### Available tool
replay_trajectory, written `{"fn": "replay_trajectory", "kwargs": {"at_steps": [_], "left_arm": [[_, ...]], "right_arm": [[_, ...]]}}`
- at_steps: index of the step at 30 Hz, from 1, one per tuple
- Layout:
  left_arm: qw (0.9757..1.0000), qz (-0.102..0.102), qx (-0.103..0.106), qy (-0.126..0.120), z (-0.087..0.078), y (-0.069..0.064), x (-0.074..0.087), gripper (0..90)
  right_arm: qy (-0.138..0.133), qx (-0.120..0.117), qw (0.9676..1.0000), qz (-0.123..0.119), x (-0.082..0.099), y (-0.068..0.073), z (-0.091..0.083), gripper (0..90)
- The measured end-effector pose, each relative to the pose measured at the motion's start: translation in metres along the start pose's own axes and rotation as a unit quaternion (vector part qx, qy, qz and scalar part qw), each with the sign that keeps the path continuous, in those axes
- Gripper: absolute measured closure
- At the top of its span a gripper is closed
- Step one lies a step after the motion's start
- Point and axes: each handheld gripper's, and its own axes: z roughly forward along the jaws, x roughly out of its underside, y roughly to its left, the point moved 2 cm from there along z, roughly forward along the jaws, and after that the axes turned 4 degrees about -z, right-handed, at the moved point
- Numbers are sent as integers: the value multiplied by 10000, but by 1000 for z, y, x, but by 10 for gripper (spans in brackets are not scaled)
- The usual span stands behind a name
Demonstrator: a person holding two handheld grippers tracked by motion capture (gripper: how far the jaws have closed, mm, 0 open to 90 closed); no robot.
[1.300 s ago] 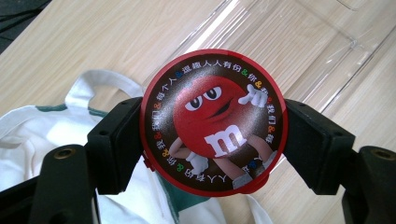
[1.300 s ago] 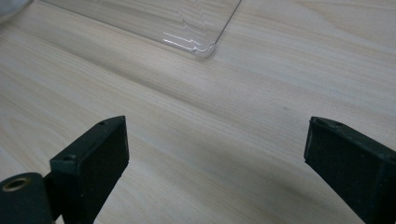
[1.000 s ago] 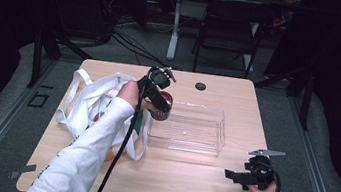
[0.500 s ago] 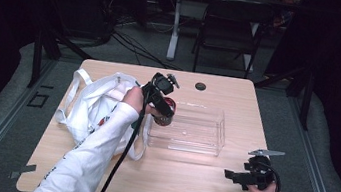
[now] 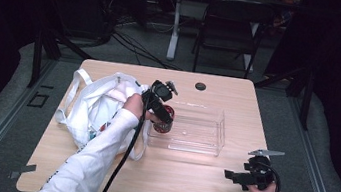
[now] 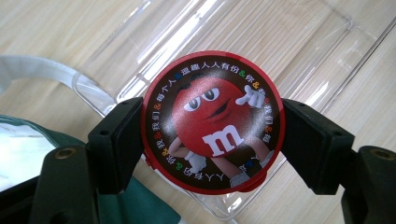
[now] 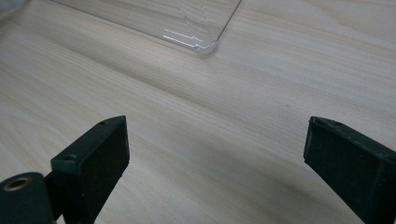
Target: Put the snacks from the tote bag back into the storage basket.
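L hand-held gripper (image 6: pixel 212 140) is clamped on a round red candy tin (image 6: pixel 212 122), one black pad on each side of its rim; lid faces the camera w/ a red cartoon candy figure & a ring of small print around the edge. In the high view the tin (image 5: pixel 163 120) sits at the left end of the clear plastic tray (image 5: pixel 204 131), right at its near-left corner; can't tell if it's resting on the tray floor or held just above. Tray lies mid-counter (image 5: pixel 188 174), long side running left-right. White tote bag (image 5: pixel 94 105) w/ green lining lies just left of the tray, under the L forearm.

R hand-held gripper (image 7: pixel 215 163) is wide open, nothing btwn the jaws, just bare wood. It's low over the counter's near-right part (image 5: pixel 235 176), well apart from the tin; a corner of the tray (image 7: pixel 205 44) shows ahead of it. Small black disc (image 5: pixel 200 86) near the far edge.
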Motion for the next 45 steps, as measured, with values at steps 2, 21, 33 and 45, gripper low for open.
{"fn": "replay_trajectory", "kwargs": {"at_steps": [2, 21, 33, 45], "left_arm": [[10000, -60, 3, -27, 4, -1, 2, 262], [9991, -283, 44, 318, 36, 0, 23, 271], [9990, -201, -40, 404, 40, -4, 24, 270], [9992, -273, -132, 266, 40, -7, 25, 264]], "right_arm": [[-1, 4, 10000, -9, 0, 0, 0, 66], [28, -24, 10000, -6, 0, 0, 1, 66], [33, 2, 10000, -7, 1, 0, 0, 66], [42, -15, 10000, -32, 1, 1, 0, 66]]}}
